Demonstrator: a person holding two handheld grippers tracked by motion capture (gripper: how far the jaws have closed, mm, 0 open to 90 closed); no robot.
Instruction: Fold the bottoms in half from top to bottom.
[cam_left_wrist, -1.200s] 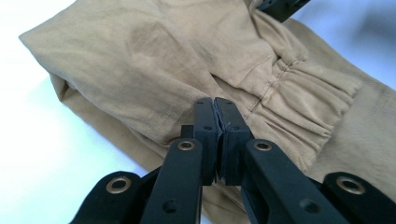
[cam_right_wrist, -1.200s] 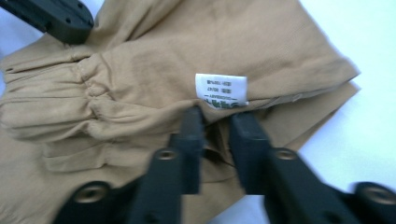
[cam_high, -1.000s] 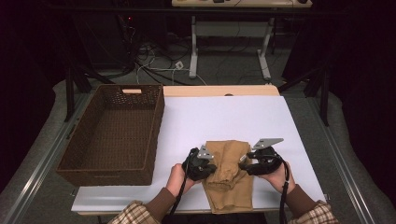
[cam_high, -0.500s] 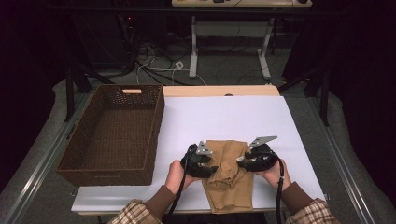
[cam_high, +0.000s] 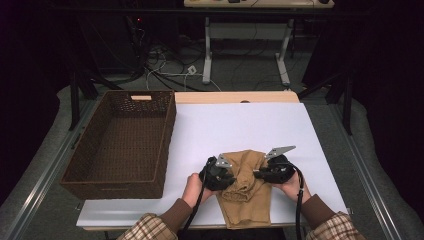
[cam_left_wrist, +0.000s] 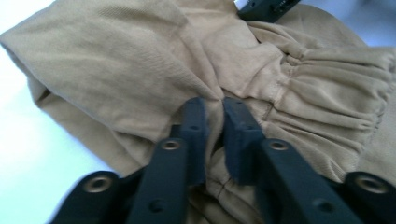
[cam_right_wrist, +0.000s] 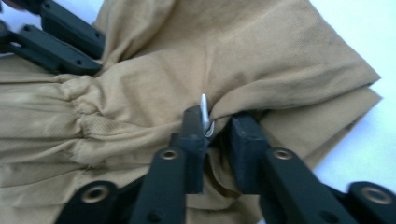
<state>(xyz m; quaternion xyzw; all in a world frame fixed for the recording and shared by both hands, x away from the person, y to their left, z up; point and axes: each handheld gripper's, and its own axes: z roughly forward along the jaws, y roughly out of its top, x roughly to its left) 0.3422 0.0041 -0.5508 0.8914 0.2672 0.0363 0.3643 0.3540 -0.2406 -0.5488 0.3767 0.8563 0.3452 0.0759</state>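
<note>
Both tongs have just been closing, and each now pinches a fold of the tan garment lying at the near edge of the white desk — left tongs on cloth beside the gathered waistband, right tongs on a ridge with what may be a small metal clip caught in. Lift evenly and keep the folds taut so nothing slips; the wicker basket waits to the left.

Left gripper: held in the left hand, jaws just closed, pinching a fold of tan cloth.
Right gripper: held in the right hand, jaws just closed, pinching the cloth's opposite side.
Forearms: entered from the bottom in plaid sleeves.
</note>
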